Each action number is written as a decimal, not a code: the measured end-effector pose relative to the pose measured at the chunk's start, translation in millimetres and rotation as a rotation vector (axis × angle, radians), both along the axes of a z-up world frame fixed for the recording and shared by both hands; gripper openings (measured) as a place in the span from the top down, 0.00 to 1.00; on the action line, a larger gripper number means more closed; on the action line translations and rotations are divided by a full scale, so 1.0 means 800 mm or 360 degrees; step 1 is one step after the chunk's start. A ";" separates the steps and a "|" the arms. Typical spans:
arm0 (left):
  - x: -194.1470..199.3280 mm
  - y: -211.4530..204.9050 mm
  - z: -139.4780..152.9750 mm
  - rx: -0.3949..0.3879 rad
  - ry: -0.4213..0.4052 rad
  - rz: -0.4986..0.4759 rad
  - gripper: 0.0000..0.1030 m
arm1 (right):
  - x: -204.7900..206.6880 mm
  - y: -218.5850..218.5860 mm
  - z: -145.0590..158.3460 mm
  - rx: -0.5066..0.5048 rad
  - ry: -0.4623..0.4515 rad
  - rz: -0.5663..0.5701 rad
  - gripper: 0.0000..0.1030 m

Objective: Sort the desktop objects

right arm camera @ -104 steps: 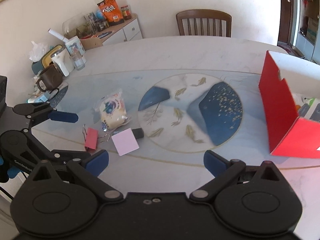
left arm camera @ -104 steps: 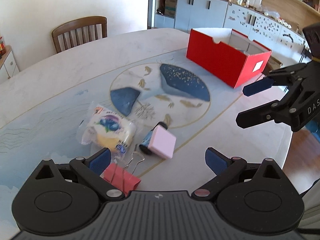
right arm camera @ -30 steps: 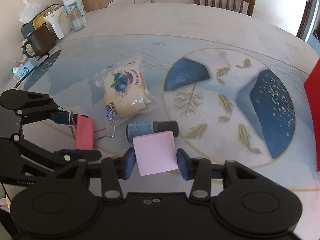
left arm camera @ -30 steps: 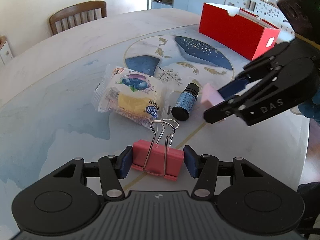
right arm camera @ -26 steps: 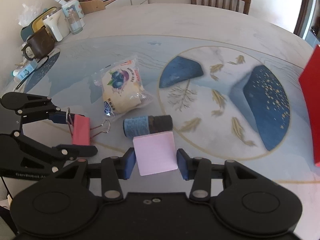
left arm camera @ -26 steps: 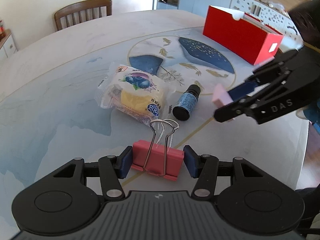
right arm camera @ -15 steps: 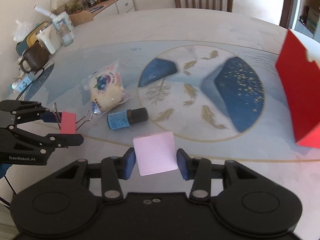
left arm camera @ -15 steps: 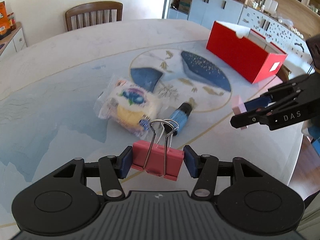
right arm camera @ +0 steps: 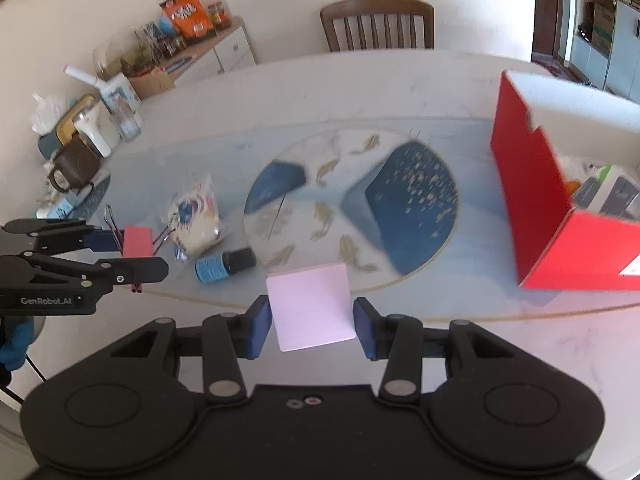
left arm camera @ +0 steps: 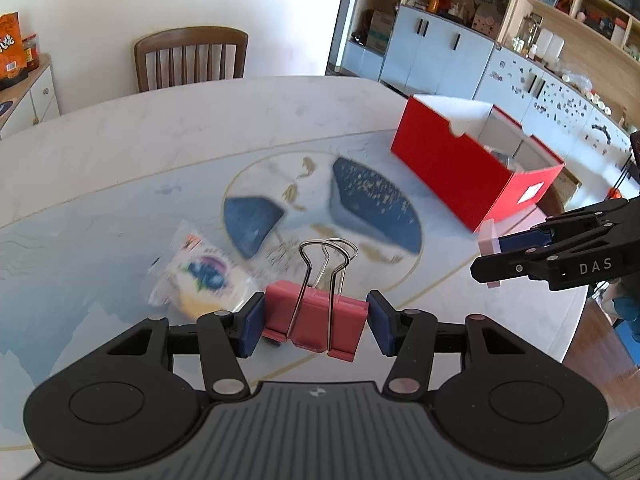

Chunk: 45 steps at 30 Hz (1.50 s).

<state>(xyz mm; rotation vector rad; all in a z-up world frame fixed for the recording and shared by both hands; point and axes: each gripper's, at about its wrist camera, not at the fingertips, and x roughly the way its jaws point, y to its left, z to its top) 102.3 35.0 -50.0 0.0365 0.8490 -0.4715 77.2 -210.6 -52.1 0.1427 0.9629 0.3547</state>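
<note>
Above the table (right arm camera: 360,92), left gripper (left arm camera: 315,322) pinching red binder clip (left arm camera: 316,320), right gripper (right arm camera: 313,322) clamped on pink sticky-note pad (right arm camera: 310,306), snack packet (right arm camera: 196,216) and blue bottle (right arm camera: 224,265) at 10 o'clock on tabletop, red box (right arm camera: 532,200) at 2 o'clock.

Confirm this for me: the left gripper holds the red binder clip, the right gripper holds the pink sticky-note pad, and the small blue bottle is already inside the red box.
Not quite. The left gripper does hold the red binder clip, and the right gripper holds the pink sticky-note pad. But the small blue bottle lies on the table beside the snack packet, not in the red box, as the right wrist view shows.
</note>
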 end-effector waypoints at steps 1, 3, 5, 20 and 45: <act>0.001 -0.005 0.004 -0.0004 -0.0005 0.0005 0.49 | 0.000 -0.006 0.005 0.0008 -0.0008 -0.0001 0.57; 0.002 -0.017 0.013 -0.0014 -0.0010 0.0017 0.49 | 0.001 -0.019 0.016 0.0021 -0.0035 0.0001 0.57; 0.004 -0.027 0.021 -0.0028 -0.0015 0.0026 0.49 | 0.003 -0.030 0.024 0.0023 -0.0057 0.0002 0.57; 0.031 -0.131 0.058 -0.0066 -0.0111 0.0095 0.49 | 0.022 -0.127 0.060 0.0066 -0.0178 -0.0057 0.57; 0.114 -0.354 0.072 -0.0020 -0.0163 -0.0239 0.49 | 0.054 -0.303 0.053 0.0005 -0.0228 -0.0308 0.57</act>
